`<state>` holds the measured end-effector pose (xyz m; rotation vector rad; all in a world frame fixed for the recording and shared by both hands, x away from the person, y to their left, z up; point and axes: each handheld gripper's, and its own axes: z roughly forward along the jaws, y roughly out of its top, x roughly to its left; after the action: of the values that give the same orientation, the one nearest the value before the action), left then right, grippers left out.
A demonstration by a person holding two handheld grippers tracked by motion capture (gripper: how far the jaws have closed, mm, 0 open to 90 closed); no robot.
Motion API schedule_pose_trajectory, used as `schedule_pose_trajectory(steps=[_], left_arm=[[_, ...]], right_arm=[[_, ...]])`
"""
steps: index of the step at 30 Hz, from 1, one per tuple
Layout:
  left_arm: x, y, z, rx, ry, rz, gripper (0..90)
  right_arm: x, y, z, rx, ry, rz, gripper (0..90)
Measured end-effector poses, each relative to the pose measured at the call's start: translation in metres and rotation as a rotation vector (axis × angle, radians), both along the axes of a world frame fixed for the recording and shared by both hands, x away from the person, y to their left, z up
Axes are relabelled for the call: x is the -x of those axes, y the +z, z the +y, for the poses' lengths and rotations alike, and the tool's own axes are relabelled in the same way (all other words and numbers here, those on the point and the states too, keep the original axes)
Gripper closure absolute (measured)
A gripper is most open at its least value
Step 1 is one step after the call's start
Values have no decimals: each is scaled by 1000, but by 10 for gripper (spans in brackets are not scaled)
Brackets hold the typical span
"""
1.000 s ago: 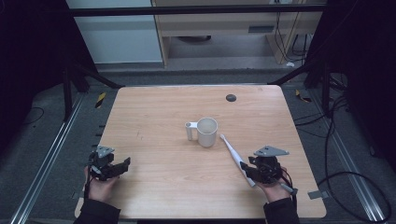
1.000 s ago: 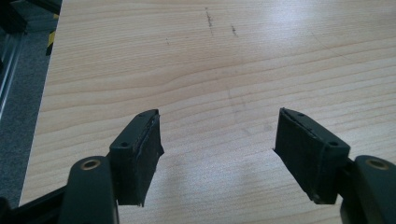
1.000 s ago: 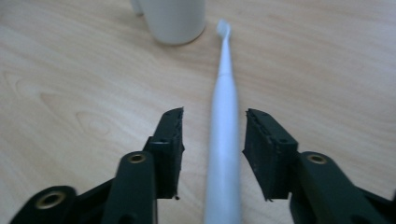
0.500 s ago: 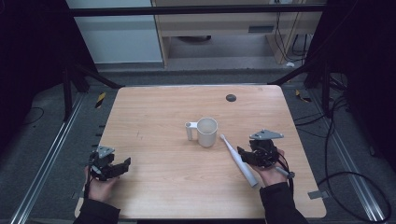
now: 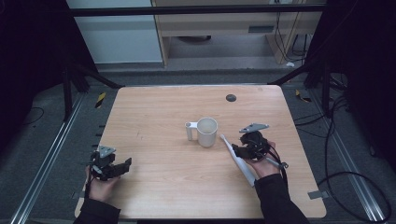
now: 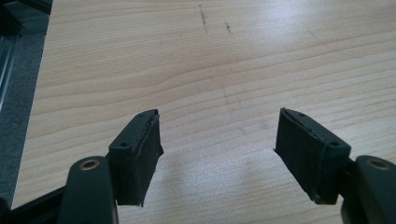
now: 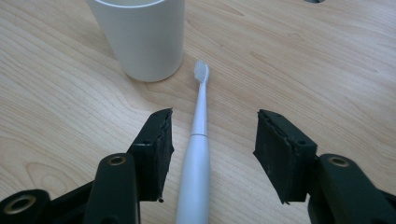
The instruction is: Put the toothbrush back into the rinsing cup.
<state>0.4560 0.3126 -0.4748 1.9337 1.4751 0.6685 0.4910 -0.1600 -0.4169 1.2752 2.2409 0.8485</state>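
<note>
A white mug point(image 5: 207, 132) stands upright near the table's middle, handle to its left. A white electric toothbrush point(image 5: 238, 158) lies flat just right of the mug, with its bristle head toward the mug. My right gripper point(image 5: 236, 150) hovers over the brush's upper part. In the right gripper view the toothbrush point(image 7: 198, 140) lies between the jaws of the right gripper point(image 7: 212, 135), which have just been opening; the pads stand clear of it, with the mug point(image 7: 144, 37) ahead. My left gripper point(image 5: 125, 164) rests open at the table's front left, and the left gripper point(image 6: 219, 140) has bare wood between its jaws.
A small dark round hole point(image 5: 230, 97) sits in the wooden tabletop point(image 5: 154, 112) toward its far edge. Metal rails and cables run along the floor on both sides of the table.
My right hand has moved up the table along the toothbrush toward the mug. The toothbrush, the mug and my left hand have stayed in place.
</note>
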Motion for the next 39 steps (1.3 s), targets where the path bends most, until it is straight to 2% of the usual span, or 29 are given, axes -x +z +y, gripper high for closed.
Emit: schedule_pose_trajectory(steps=[8, 11, 14, 17, 21, 39], left_arm=[[-1, -1, -1, -2, -4, 6, 300], [-1, -1, 0, -2, -4, 9, 300], [-1, -2, -1, -2, -5, 10, 300], [-1, -2, -1, -2, -6, 11, 300], [-1, -2, -1, -4, -7, 14, 300], [-2, -3, -1, -6, -9, 19, 299]], right_arm=[[-13, -9, 12, 38, 19, 53, 496], [-15, -13, 13, 43, 21, 69, 504], [-20, -19, 12, 37, 15, 111, 518], [-21, -22, 11, 39, 12, 125, 522], [-24, -28, 13, 58, 15, 161, 542], [-31, -46, 15, 82, 8, 253, 561]])
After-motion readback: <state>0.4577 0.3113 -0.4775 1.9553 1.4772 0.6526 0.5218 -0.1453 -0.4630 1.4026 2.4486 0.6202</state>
